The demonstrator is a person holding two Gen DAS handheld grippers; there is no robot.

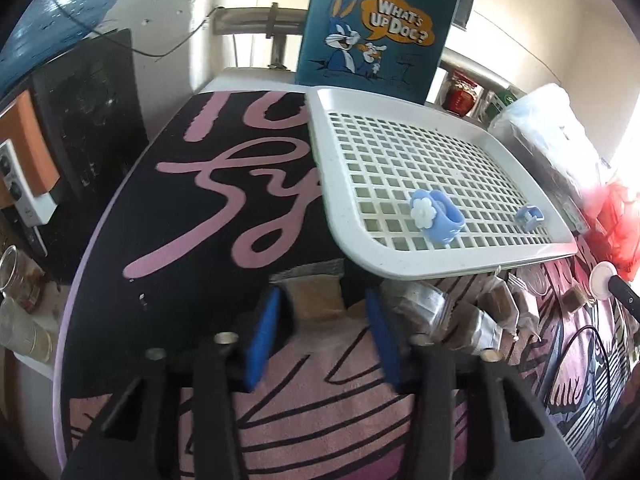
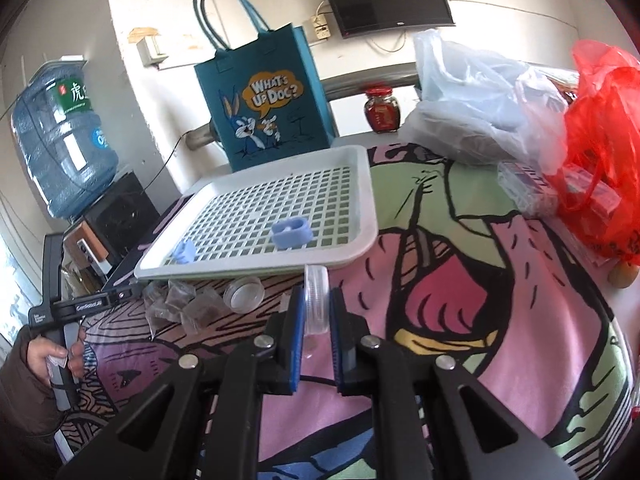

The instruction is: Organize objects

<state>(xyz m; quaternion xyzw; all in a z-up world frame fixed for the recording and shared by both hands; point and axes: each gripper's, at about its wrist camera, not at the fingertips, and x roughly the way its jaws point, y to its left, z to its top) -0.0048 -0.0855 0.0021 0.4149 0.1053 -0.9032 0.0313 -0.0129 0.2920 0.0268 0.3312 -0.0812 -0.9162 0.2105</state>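
Low over the cloth, right hand-held gripper (image 2: 314,312) pinching clear lid (image 2: 316,300) upright.

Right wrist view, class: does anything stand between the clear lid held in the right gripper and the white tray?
Nothing visible does. The right gripper holds the clear lid upright just before the white tray; its near rim lies directly ahead.

My left gripper (image 1: 320,320) hangs with its blue pads apart around a brown packet (image 1: 316,300), just below the near rim of the white grid tray (image 1: 324,152). In that tray lie a blue flower clip (image 1: 436,216) and a smaller blue clip (image 1: 529,216); more packets (image 1: 460,312) sit under its near edge
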